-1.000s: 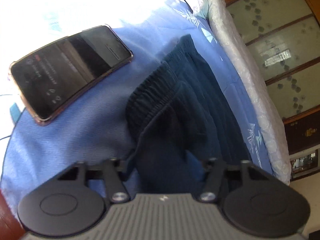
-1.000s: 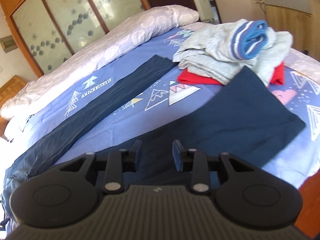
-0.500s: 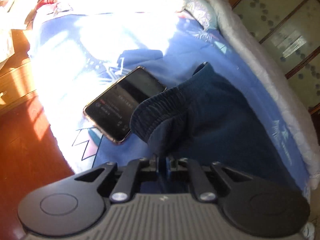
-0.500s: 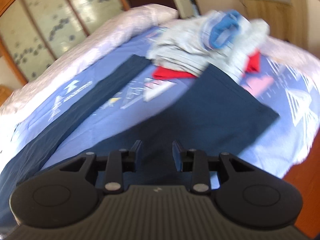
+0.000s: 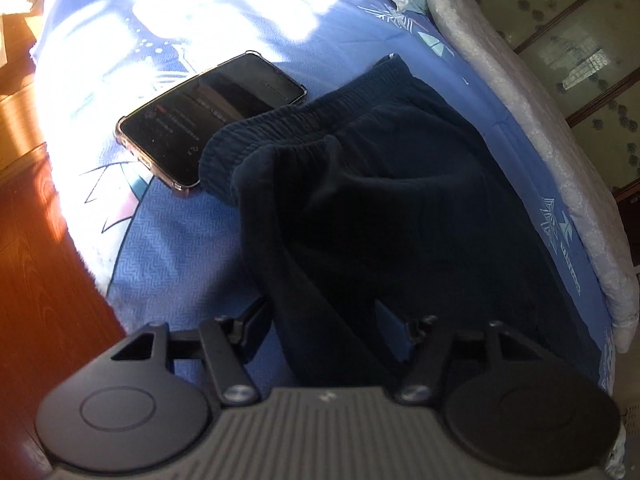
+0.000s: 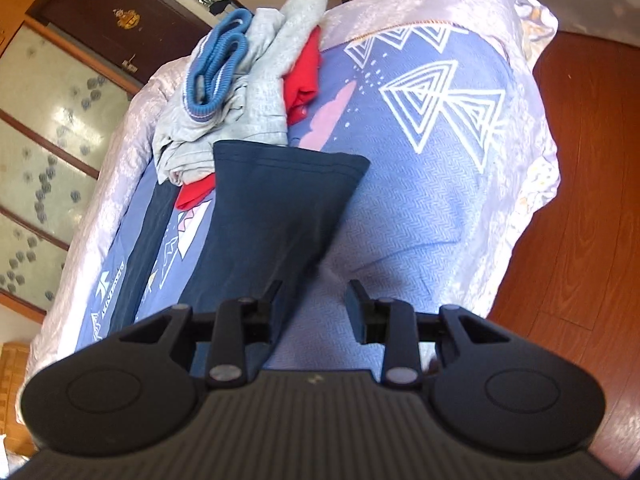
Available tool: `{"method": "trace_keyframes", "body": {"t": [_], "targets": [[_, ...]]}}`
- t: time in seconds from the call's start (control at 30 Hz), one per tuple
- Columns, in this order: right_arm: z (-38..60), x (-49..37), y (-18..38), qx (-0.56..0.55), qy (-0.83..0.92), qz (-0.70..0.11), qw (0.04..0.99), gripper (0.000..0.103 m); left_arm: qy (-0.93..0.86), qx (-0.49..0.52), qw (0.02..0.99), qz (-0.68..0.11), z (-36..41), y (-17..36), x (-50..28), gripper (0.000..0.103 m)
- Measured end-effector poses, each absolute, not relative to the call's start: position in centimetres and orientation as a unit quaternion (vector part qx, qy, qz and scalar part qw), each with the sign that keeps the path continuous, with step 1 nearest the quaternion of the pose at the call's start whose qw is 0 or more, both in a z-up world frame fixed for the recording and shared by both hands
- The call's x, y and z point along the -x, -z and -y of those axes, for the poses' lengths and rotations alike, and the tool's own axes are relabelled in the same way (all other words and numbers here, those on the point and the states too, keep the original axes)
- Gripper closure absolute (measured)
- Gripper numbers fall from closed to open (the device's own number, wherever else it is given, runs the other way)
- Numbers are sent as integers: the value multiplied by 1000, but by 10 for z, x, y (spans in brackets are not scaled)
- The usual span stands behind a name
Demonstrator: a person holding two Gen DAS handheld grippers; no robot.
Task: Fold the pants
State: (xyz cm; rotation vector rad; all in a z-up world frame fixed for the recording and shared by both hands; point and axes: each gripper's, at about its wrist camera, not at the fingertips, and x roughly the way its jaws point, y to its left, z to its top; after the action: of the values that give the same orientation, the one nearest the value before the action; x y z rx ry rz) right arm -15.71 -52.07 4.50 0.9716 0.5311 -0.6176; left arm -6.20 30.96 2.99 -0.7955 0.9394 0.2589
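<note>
The dark navy pants (image 5: 400,200) lie on the blue patterned bed (image 5: 180,240), filling the centre and right of the left wrist view, with the gathered waistband (image 5: 280,128) bunched and doubled over in the middle of the frame, just beside and partly touching a phone (image 5: 208,116) that lies in the upper left. The left tool (image 5: 340,328) sits at the bottom of that view with its fingers spread wide and released, a ridge of pants cloth running between them, so it looks placed to take or drop that fold. In the right wrist view the two leg ends (image 6: 280,184) rest one over the other in the centre, their hems reaching a pile of grey and red clothes (image 6: 248,80) in the upper left. The right tool (image 6: 316,300) at the bottom is also released, its left finger at the cloth's edge and the right over bare bed. Judging by this, the legs are laid together lengthwise, and the waist end likely needs smoothing clear of the phone before the next fold.
</note>
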Motion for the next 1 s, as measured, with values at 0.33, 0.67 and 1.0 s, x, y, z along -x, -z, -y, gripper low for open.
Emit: {"method": "trace_keyframes", "body": {"t": [0.33,0.67,1.0], "targets": [[543,136,-39,-451,282,-228,816,85,-137,427,787,-424,-329,-21,58,88],[524,93,-124,-416,211,-143,873,98,-67,496,791,-352,-345,-90,44,90],[512,-86,-197,-364,167,-108,910,98,-98,529,778,-325,-357,-112,-73,90]]}}
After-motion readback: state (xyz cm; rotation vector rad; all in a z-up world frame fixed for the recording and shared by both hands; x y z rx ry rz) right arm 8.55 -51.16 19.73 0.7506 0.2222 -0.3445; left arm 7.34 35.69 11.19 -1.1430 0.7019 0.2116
